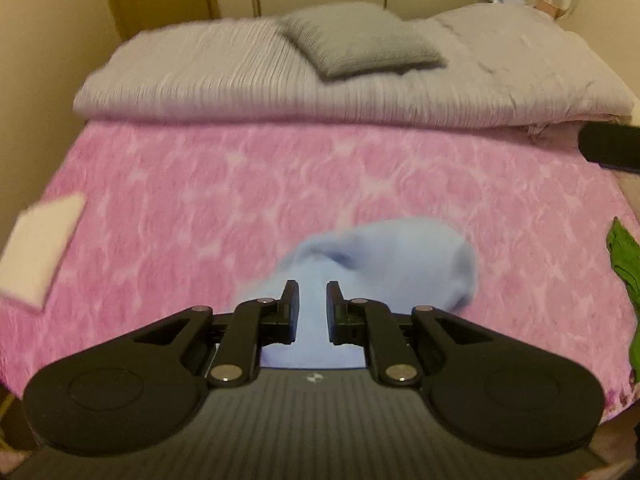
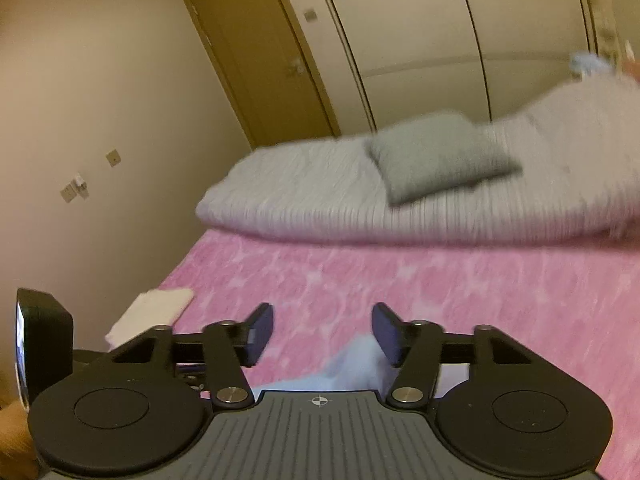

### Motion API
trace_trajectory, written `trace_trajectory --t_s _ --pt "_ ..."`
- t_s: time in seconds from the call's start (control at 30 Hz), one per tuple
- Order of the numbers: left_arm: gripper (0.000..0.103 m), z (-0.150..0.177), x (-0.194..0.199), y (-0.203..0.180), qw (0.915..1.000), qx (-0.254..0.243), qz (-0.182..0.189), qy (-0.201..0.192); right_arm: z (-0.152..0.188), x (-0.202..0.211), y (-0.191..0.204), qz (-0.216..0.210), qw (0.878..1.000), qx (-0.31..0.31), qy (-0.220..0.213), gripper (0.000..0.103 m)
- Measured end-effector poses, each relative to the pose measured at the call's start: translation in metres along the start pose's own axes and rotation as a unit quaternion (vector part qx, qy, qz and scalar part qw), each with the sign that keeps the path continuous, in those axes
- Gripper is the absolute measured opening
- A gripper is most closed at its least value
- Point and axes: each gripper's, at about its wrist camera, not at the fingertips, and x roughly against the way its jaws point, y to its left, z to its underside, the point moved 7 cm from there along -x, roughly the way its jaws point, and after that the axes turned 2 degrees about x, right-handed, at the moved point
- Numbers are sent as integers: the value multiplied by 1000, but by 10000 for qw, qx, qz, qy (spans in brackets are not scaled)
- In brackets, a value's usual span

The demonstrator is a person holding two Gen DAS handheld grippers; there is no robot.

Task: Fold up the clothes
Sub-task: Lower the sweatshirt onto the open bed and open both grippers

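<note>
So nearest the lens, low centre of the left view, the left hand-held gripper (image 1: 313,286) has its jaws a little apart with the light blue garment (image 1: 394,258) lying bunched on the pink bed cover (image 1: 224,200) just past them; whether the pads touch cloth I can't tell. The right hand-held gripper (image 2: 322,314) is spread wide with nothing in it, a bit of that blue cloth below it. Looks soft, light and floppy, so I'd guess pinch a hem or corner, but the edges are tucked under and blurred. Further out: a white folded piece (image 1: 38,248) mid left, a green cloth (image 1: 624,264) cut off at right, a grey pillow (image 1: 360,40) up top.
</note>
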Motion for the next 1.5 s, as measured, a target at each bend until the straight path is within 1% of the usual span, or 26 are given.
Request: trace_trajectory --t_s 0.07,0.1,0.17,0.23,0.33,0.37,0.47,0.5,0.53,0.6,0.73,0.8,1.0,1.13,1.27,1.37,1.5 --pt "10 17 2 2 9999 93 12 86 26 3 -3 -85 9996 -195 177 59" --pt "10 26 4 -1 9999 95 -13 106 39 8 -2 -38 9995 -176 264 59" --pt "11 42 4 -13 9998 48 -106 190 66 21 1 71 9989 -115 439 59" --pt "11 68 10 -18 9994 -17 -167 316 93 34 4 180 9979 -54 614 59" --pt "12 100 22 -35 9989 -122 -139 420 145 65 15 261 9954 202 898 59" --pt "13 107 25 -42 9989 -148 -120 431 161 71 17 288 9942 235 1013 59" --pt "13 129 36 -60 9989 -194 -144 393 202 87 16 151 9918 260 1245 59" --pt "13 135 42 -66 9989 -310 -72 346 214 92 18 141 9909 285 1307 59" --pt "14 141 48 -72 9987 -401 -14 302 222 96 20 145 9902 332 1351 59" --pt "15 153 63 -83 9989 -405 3 222 237 107 27 113 9892 491 1380 59" --pt "15 170 91 -94 9991 -416 -1 72 258 125 40 13 9880 729 1361 59" --pt "19 178 104 -98 9992 -409 -19 -16 267 135 46 -54 9876 799 1352 59" --pt "20 194 124 -105 9991 -379 -91 -144 284 159 50 -19 9870 904 1326 59" --pt "20 207 128 -108 9992 -349 -164 -85 294 171 49 25 9873 884 1320 59" --pt "21 222 126 -110 9992 -316 -224 77 304 179 45 77 9867 872 1370 59" --pt "21 229 125 -112 9990 -343 -262 153 310 184 42 122 9856 887 1431 59" --pt "21 232 122 -114 9986 -411 -266 187 312 187 38 159 9863 873 1393 59"
